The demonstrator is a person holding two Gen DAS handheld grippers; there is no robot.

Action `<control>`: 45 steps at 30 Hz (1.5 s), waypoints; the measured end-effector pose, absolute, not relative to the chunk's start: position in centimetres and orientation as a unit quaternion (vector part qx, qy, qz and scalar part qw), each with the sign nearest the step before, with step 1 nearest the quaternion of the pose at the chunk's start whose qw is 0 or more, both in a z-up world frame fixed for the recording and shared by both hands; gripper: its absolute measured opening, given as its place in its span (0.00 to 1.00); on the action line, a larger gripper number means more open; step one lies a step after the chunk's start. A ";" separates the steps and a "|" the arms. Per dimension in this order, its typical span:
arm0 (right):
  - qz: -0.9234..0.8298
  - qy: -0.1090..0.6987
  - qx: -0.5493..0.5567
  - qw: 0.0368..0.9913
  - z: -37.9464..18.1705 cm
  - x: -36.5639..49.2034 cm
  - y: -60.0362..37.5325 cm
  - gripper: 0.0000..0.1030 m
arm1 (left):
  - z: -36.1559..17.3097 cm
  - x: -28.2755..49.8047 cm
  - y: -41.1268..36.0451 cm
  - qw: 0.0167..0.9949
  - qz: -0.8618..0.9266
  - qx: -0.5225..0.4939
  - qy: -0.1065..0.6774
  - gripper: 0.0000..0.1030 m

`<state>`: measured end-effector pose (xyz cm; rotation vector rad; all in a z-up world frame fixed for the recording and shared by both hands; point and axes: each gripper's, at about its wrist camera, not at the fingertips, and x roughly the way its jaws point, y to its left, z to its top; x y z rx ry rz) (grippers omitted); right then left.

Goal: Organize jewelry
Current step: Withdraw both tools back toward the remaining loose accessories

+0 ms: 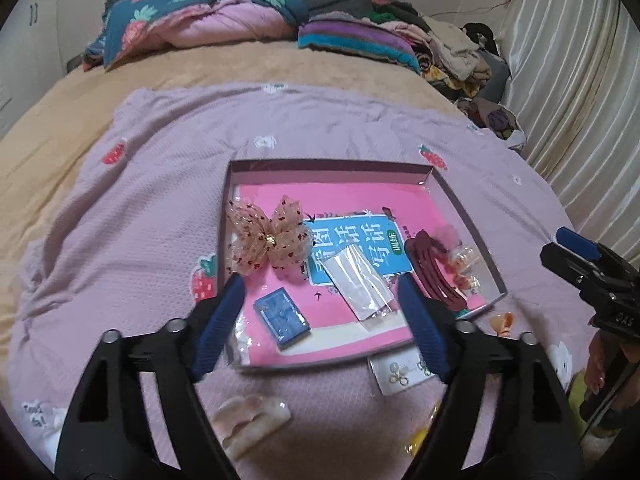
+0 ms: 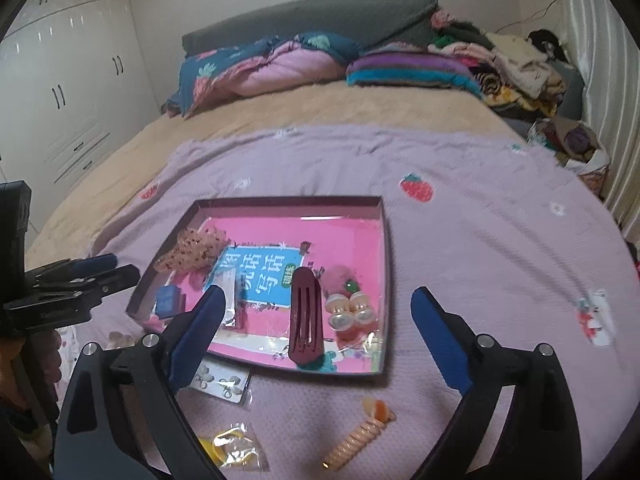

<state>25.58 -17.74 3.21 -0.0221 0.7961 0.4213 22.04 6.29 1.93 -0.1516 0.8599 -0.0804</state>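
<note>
the shallow maroon-walled cardboard tray (image 2: 385,280) on the lilac blanket already holds several pieces; the peach spiral hair tie (image 2: 352,442) lies loose just before it; my right tongs (image 2: 316,344) and left tongs (image 1: 320,320) hang apart, empty; i'd straddle the coil squarely, closing gently.

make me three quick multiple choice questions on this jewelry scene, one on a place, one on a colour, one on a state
1. Where does the earring card lie?
A. inside the tray
B. on the blanket, in front of the tray
C. on the pillows

2. What colour is the long hair clip in the tray?
A. dark red
B. green
C. white

3. How are the right gripper fingers?
A. shut on the clip
B. shut on nothing
C. spread open, holding nothing

Key: 1 B, the card sits outside the tray's near rim. 2 A, it is maroon. 3 C, the blue fingers stand apart with nothing between them.
</note>
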 end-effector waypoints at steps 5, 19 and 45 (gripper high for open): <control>0.195 0.359 -0.019 0.913 5.1 23.3 -18.7 0.94 | 3.6 19.6 6.3 0.914 -0.027 -0.067 0.400 0.83; 0.194 0.334 -0.028 0.922 7.4 17.9 -19.9 0.95 | 4.7 14.6 6.1 0.922 -0.022 -0.069 0.381 0.89; 0.241 0.403 -0.062 0.881 0.9 11.7 -17.3 0.95 | -1.8 9.3 7.5 0.898 -0.009 -0.070 0.434 0.89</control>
